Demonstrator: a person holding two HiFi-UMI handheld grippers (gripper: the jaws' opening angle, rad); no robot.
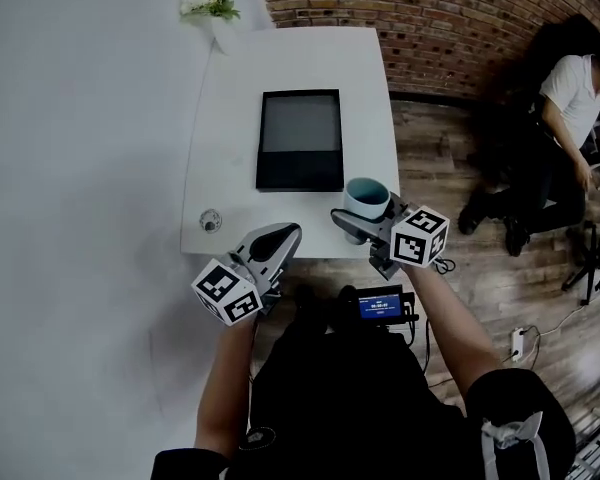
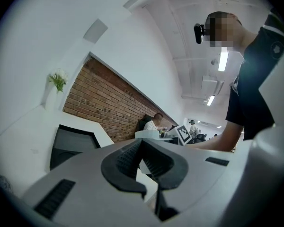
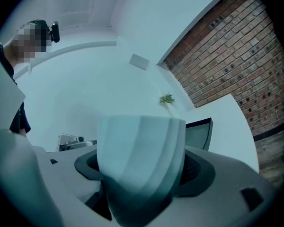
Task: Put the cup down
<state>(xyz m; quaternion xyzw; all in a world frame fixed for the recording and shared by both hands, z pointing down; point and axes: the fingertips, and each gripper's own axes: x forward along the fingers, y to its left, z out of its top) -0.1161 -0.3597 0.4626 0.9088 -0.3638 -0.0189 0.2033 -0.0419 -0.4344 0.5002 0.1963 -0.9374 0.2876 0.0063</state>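
A pale cup point(image 1: 367, 200) with a teal inside sits between the jaws of my right gripper point(image 1: 358, 218), held over the near right corner of the white table point(image 1: 230, 128). In the right gripper view the cup point(image 3: 139, 160) fills the space between the jaws and is clamped on both sides. My left gripper point(image 1: 276, 243) hovers at the table's near edge with its jaws together; its ribbed pads point(image 2: 128, 158) meet with nothing between them.
A dark flat tablet point(image 1: 300, 140) lies on the table's middle. A small round metal disc point(image 1: 210, 220) rests near the front left corner. A white vase with flowers point(image 1: 209, 3) stands at the far edge. A seated person point(image 1: 570, 108) is beyond, by the brick wall.
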